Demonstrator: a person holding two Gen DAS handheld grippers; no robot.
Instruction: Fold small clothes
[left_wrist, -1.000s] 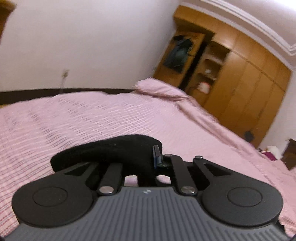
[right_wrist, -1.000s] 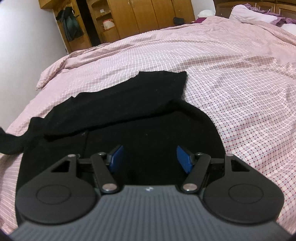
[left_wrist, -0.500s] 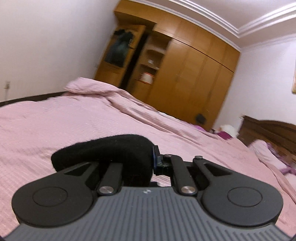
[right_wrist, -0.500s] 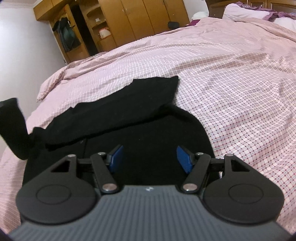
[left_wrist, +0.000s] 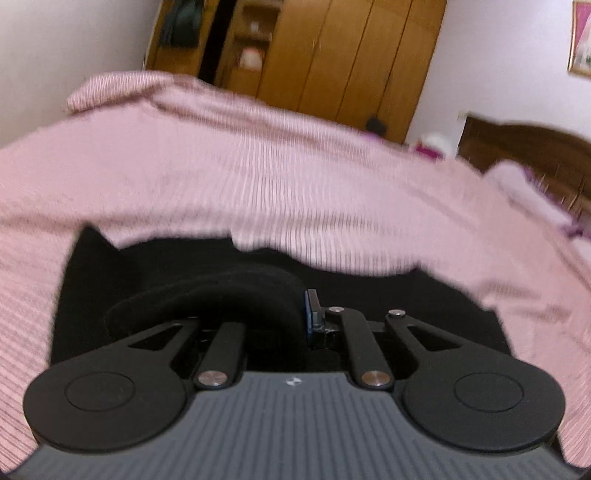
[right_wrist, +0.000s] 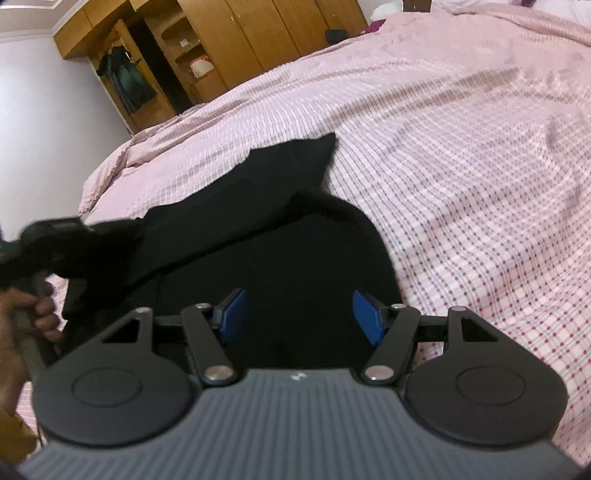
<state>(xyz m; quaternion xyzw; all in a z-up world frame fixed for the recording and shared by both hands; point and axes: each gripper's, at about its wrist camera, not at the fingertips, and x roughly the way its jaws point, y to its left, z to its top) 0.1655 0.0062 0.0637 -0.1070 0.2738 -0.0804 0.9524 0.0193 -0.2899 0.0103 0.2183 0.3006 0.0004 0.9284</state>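
Note:
A black garment (right_wrist: 280, 258) lies spread on the pink checked bed cover (right_wrist: 461, 166), with one part folded across it towards the far right. My right gripper (right_wrist: 299, 314) hovers low over its near part, blue pads wide apart and nothing between them. My left gripper (left_wrist: 299, 314) is shut on a fold of the black garment (left_wrist: 229, 291), which drapes over the left finger and hides it; the rest of the cloth lies flat just beyond. The right wrist view shows that held fold lifted at the far left, above a person's hand (right_wrist: 40, 306).
A wooden wardrobe (right_wrist: 258, 33) with an open shelf and hanging dark clothes stands past the far side of the bed. A dark wooden headboard (left_wrist: 517, 147) and pillows are at the right. Pink cover stretches out to the right of the garment.
My left gripper has swept sideways with the black fold, from the bare cover to over the spread garment, entering the right wrist view from the left. My right gripper shifted slightly and stayed open.

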